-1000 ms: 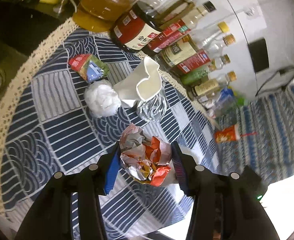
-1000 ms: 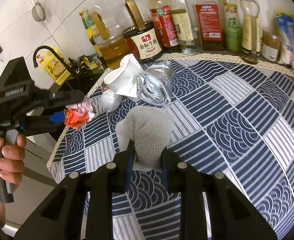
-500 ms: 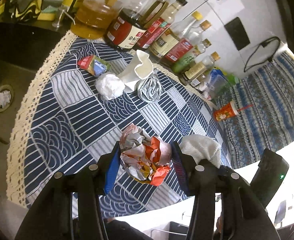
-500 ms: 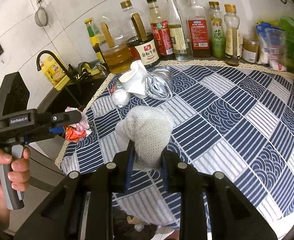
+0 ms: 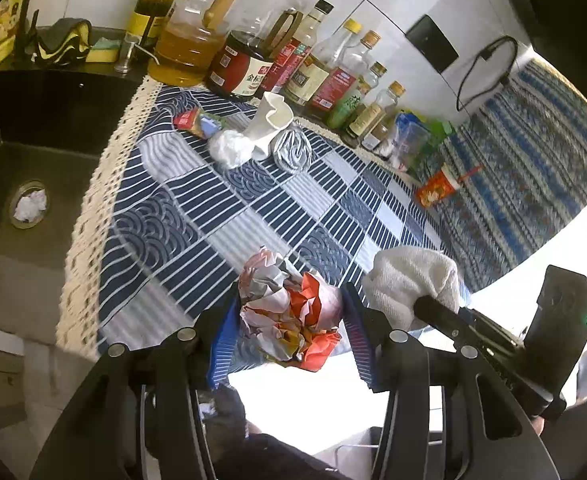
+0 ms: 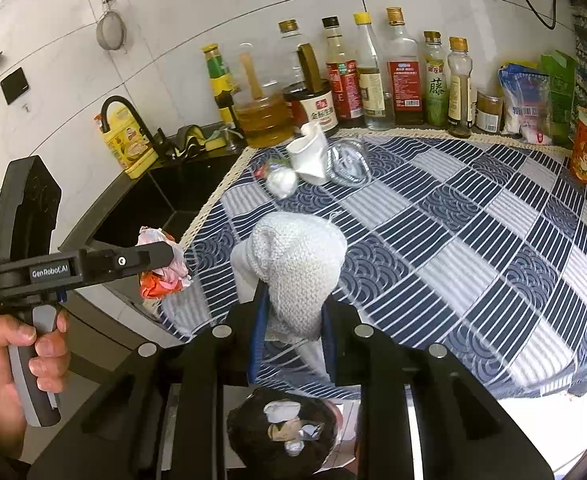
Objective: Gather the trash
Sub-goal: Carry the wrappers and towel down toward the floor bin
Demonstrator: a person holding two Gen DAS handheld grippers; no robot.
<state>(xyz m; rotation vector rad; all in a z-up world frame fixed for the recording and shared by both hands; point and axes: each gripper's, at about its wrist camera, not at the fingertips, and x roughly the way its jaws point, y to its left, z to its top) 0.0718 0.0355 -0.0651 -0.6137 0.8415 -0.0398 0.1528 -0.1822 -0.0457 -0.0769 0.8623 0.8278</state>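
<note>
Since the earlier frames both grippers have pulled back from the surface (image 6: 473, 216) toward its front edge; the bottle row (image 6: 373, 80) now sits farther off, and a dark bin (image 6: 281, 436) has come into view below the right gripper.

Landmark: crumpled white cup (image 6: 311, 154), lying on the blue patterned cloth near the bottle row.

Left gripper (image 5: 289, 320): clenched on a crumpled red/white wrapper ball (image 5: 289, 316), pads pressing both sides. Pos.: well apart from the cup, out past the cloth's front edge. In the right wrist view the same gripper shows side-on w/ the wrapper ball (image 6: 161, 268) at its tip, held by the person's hand (image 6: 17, 360), off the sink-side corner of the cloth.

Right gripper (image 6: 293, 320): fully closed on a white knit cloth wad (image 6: 297, 268), which bulges above the fingers. Pos.: well apart from the cup, toward the front edge, over the bin. Bin contents: several pale scraps; type cannot be told.

Trash remaining on the surface, rel. to the cup:
- white paper ball (image 6: 280, 181): just beside, sink side.
- clear crushed plastic item (image 6: 347, 162): touching or just beside, opposite side.
- small red/blue packet (image 5: 197, 122): near, toward the sink-side lace edge.

Red paper cup w/ straw (image 6: 585, 152): well apart from the white cup, at the cloth's far right end.
</note>
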